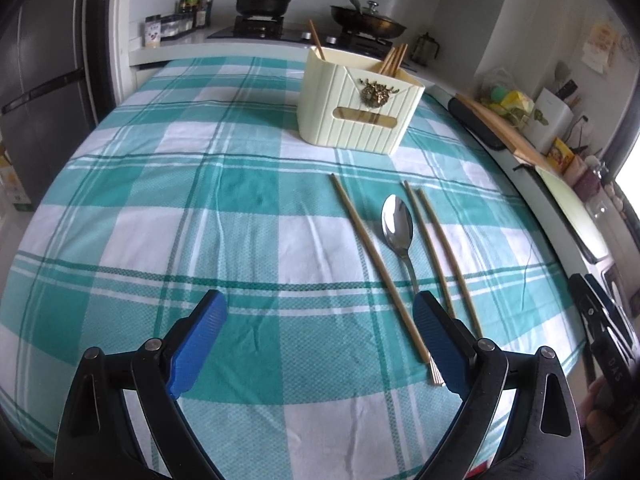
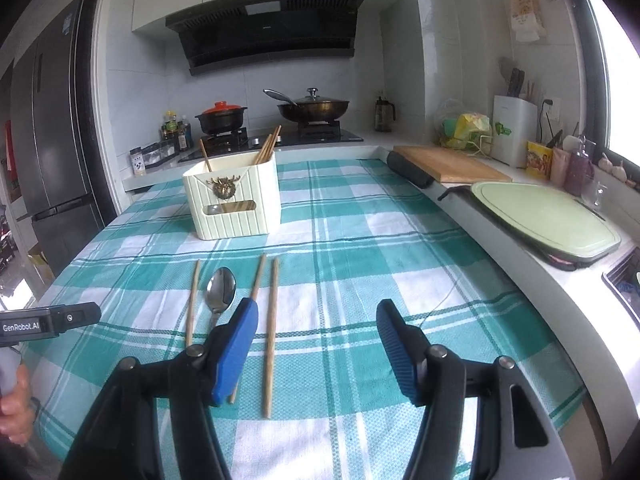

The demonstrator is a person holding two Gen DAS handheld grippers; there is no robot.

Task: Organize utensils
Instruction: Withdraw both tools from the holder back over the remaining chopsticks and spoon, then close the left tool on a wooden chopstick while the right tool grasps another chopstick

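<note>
A cream utensil holder [image 1: 358, 108] [image 2: 232, 200] stands on the checked tablecloth and holds several chopsticks [image 1: 394, 60] [image 2: 269, 144]. In front of it lie a steel spoon [image 1: 398, 228] [image 2: 219, 294] and three loose chopsticks: one left of the spoon [image 1: 376, 264] [image 2: 192, 304] and two right of it [image 1: 448, 252] [image 2: 272, 332]. My left gripper [image 1: 320, 320] is open and empty, above the cloth left of the utensils. My right gripper [image 2: 316, 328] is open and empty, just right of the utensils; its left finger [image 2: 236, 352] covers the spoon's handle.
The table [image 2: 360, 216] carries a teal and white cloth. Beyond it is a stove with a black pot [image 2: 221, 118] and a wok [image 2: 314, 108]. A wooden board [image 2: 448, 162] and a green board [image 2: 540, 216] lie on the counter to the right. A fridge [image 2: 48, 140] stands at left.
</note>
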